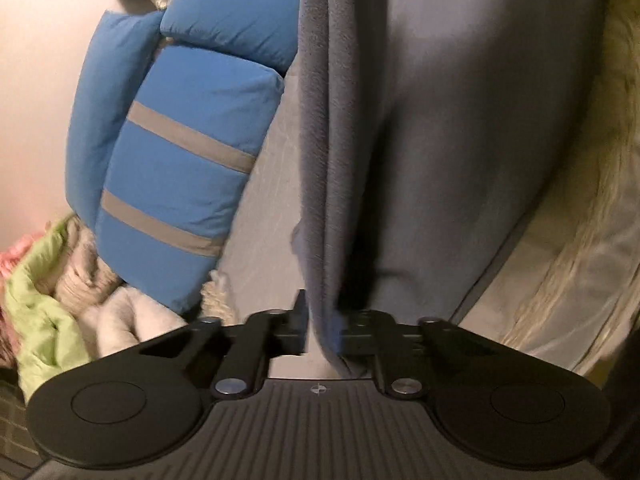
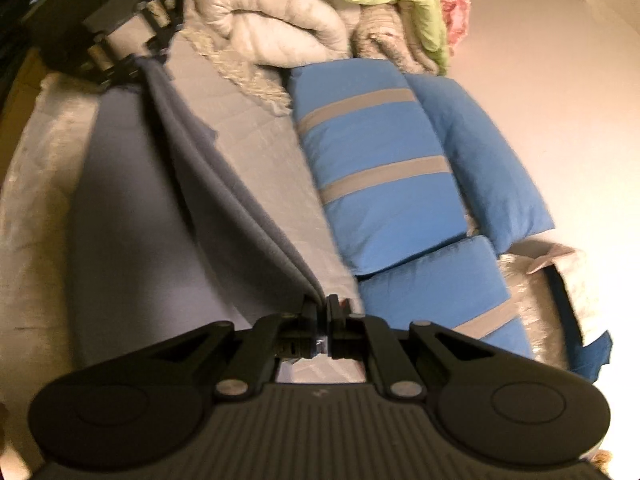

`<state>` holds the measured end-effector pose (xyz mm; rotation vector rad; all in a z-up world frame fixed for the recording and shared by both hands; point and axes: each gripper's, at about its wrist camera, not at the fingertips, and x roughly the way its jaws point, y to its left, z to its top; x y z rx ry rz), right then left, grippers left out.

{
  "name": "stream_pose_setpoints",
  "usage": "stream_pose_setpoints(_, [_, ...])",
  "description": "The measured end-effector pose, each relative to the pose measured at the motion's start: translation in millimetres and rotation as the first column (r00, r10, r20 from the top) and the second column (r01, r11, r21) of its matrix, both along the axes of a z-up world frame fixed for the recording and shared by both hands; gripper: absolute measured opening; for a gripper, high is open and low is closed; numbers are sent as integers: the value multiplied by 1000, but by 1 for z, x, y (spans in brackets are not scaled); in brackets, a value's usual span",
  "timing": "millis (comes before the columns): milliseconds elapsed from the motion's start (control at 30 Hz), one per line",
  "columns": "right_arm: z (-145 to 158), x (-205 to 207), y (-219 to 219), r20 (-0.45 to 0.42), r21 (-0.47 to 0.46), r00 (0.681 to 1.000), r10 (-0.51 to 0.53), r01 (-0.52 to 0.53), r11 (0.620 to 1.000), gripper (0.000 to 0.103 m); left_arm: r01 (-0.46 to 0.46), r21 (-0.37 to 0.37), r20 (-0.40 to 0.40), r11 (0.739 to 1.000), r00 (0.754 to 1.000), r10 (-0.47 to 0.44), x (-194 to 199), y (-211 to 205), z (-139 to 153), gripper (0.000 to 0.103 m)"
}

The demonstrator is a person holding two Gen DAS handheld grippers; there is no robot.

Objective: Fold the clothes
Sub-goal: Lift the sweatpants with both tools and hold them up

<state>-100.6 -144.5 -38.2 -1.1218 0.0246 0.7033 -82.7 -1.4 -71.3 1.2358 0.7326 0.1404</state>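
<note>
Between two hand-held grippers (image 1: pixel 324 330) (image 2: pixel 323 320), one grey garment (image 1: pixel 460 128); beside it, two blue cushions (image 2: pixel 384 168).

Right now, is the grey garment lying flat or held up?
Held up: the grey garment hangs doubled along a taut edge between the right gripper and left gripper.

left wrist: close, along grey cloth (image 1: pixel 440 140) | right wrist: opposite end | shared: blue cushions (image 2: pixel 380 168)
</note>
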Motion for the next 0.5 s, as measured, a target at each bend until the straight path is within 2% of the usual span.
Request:
stream_pose_setpoints(100, [-12, -15, 0, -37, -1, 999, 24, -24, 1000, 5, 30, 59, -18, 998, 999, -29, -9, 11, -2, 7])
stream_pose_setpoints(333, [-43, -43, 11, -102, -22, 992, 68, -70, 997, 6, 67, 110, -121, 992, 991, -54, -14, 35, -17, 7])
stream_pose_setpoints(467, [-54, -56, 11, -149, -34, 985, 82, -88, 996, 6, 96, 117, -162, 988, 984, -76, -14, 36, -21, 10])
stream_pose_setpoints(500, [-56, -59, 10, -168, -31, 982, 84, -90, 995, 7, 101, 117, -175, 988, 981, -79, -13, 37, -21, 17])
